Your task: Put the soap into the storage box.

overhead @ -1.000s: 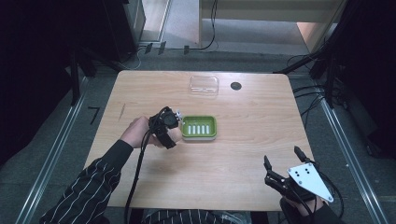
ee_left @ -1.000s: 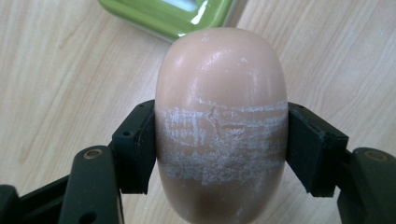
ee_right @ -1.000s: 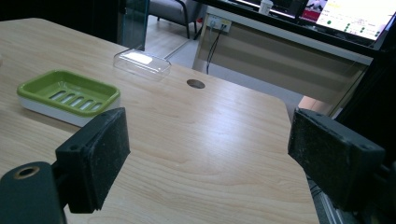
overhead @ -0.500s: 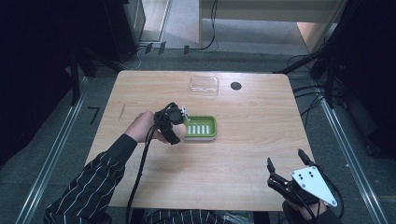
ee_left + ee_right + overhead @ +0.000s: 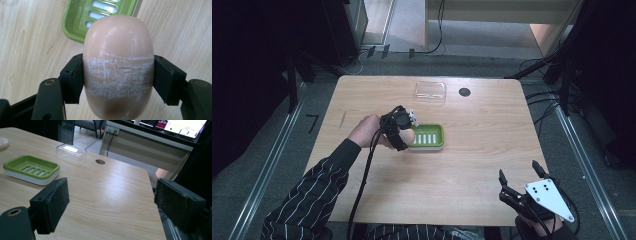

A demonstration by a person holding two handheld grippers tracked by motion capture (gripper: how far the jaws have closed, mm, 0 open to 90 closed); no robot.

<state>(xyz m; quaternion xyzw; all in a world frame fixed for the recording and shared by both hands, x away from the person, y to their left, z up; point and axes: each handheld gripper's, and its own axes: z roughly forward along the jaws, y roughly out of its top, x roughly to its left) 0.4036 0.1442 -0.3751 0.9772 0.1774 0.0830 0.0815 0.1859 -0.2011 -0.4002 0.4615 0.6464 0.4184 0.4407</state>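
A: Your left gripper (image 5: 117,77) has its jaws clamped on the two sides of the bar of soap (image 5: 118,65), so the carrying step is in hand. In the left gripper view the soap hangs above the bench (image 5: 472,165), its far end just over the near corner of the green soap dish (image 5: 82,22).

B: What does the next move call for?

A: I'd say you need to bring the bar fully over the slotted floor of the dish, lower it until it rests there, and only then let the jaws part. The soap looks smooth, and it bears a whitish band of scuffs, so a tilt on release could let it slide off the rim.

B: Is anything in the dish?

A: No, its slots are bare. It sits near the middle of the bench. The clear plastic lid (image 5: 430,92) lies by the far edge, beside the round hole (image 5: 464,92).

B: And your right gripper (image 5: 519,180)?

A: Jaws apart, holding nothing, at the near right corner.
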